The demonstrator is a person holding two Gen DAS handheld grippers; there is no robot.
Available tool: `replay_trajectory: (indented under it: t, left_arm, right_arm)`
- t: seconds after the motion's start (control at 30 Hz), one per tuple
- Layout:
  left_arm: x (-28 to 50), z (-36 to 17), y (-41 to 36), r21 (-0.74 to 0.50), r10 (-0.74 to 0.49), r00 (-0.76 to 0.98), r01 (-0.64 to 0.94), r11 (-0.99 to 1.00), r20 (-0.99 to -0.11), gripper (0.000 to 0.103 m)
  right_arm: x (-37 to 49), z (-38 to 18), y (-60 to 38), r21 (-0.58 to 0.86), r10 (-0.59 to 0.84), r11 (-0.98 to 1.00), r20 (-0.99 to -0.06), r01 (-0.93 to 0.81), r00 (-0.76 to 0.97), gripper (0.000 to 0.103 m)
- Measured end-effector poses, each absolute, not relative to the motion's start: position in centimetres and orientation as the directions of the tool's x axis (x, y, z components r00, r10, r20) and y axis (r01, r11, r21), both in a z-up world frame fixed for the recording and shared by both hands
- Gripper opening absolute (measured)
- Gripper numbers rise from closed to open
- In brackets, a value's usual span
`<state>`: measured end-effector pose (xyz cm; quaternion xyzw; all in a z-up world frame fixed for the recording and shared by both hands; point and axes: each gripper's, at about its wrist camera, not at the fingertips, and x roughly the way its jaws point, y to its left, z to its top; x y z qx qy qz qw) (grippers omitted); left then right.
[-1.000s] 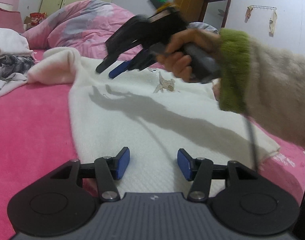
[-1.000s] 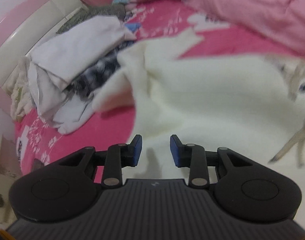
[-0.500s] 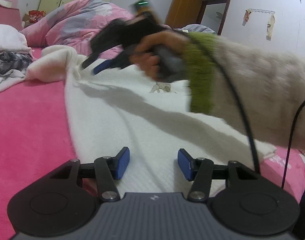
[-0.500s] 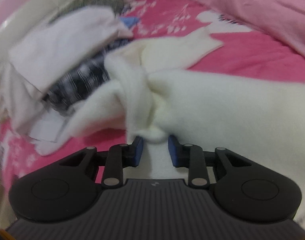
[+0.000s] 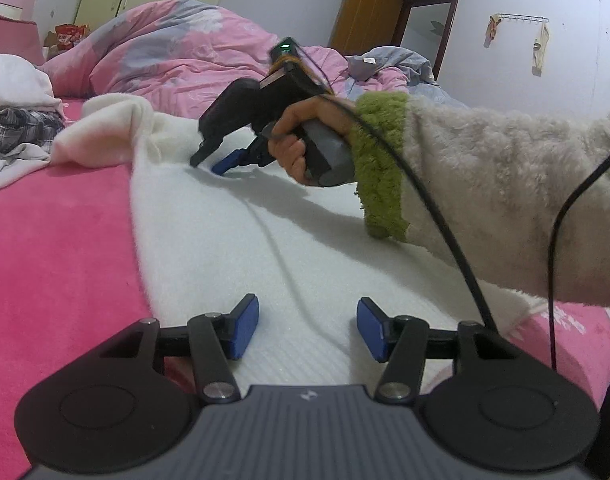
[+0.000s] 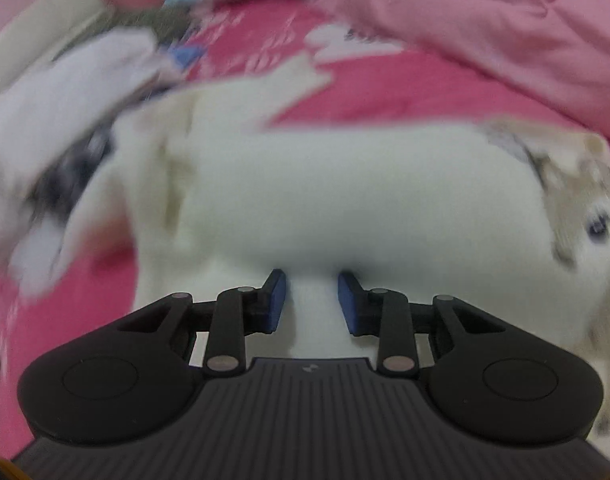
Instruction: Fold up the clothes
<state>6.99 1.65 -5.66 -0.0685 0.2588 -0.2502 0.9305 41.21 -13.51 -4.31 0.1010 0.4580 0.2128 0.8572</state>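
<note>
A cream-white fleece garment [image 5: 233, 240] lies spread on the pink bed, its sleeve bunched at the far left [image 5: 105, 128]. My left gripper [image 5: 307, 328] hovers open over the garment's near hem, with nothing between its blue pads. A hand [image 5: 293, 148] in a fuzzy sleeve holds my right gripper [image 5: 209, 163], which is tipped down with its fingertips on the garment near the bunched sleeve. In the blurred right wrist view the right gripper [image 6: 309, 300] stands partly open, with the white fabric [image 6: 345, 192] bulging into the gap. An animal print [image 6: 577, 208] shows at the right.
Pink bedspread [image 5: 45, 260] lies to the left of the garment. A pile of white and plaid clothes [image 5: 17, 120] sits at the far left, and a rumpled pink duvet [image 5: 165, 52] lies behind. A black cable [image 5: 437, 208] hangs across the sleeve.
The right gripper has come down and to the left, from the air onto the garment by the bunched sleeve. Its jaw gap looks the same. The left gripper has stayed put.
</note>
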Motion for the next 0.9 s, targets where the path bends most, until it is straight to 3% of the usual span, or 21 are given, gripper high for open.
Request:
replay_trajectory:
  t: [0.1,0.27,0.43,0.57,0.63,0.73,0.9]
  left_arm:
    - [6.9,-5.7,1.7,-0.262,-0.505,0.739,0.432,0.863,-0.445,0.056]
    - [6.9,-5.7,1.7,-0.263,-0.508,0.737,0.435,0.861,-0.445,0.058]
    - [6.9,-5.7,1.5,-0.25,-0.503,0.738,0.436,0.864,-0.449,0.059]
    - [6.9,-5.7,1.4,-0.239,-0.5,0.739,0.439,0.866,-0.452,0.059]
    - [7.0,-5.8,1.5,-0.238,-0.499,0.738,0.44,0.866,-0.453,0.059]
    - [6.9,-5.8,1.4,-0.229,-0.494,0.74,0.44,0.869,-0.456,0.059]
    - [6.9,-5.8,1.3,-0.221,-0.492,0.74,0.441,0.87,-0.459,0.06]
  right_arm:
    - [40.2,-3.7,-16.0,0.476,0.521,0.849,-0.689,-0.227,0.504,0.029]
    - [32.8,-0.6,-24.5,0.503,0.529,0.836,-0.639,-0.217,0.559,0.03]
    - [27.6,1.0,-34.1,0.326,0.314,0.939,-0.698,-0.105,0.643,0.03]
    - [29.3,-0.9,-38.8,0.274,0.213,0.962,-0.752,0.001,0.624,0.03]
    - [31.5,-2.7,-39.4,0.19,0.133,0.981,-0.77,0.026,0.624,0.025]
    - [34.2,-4.5,-41.4,0.266,0.133,0.958,-0.739,0.105,0.661,0.02]
    - [34.0,-4.3,-45.0,0.481,0.23,0.854,-0.69,0.198,0.686,0.022]
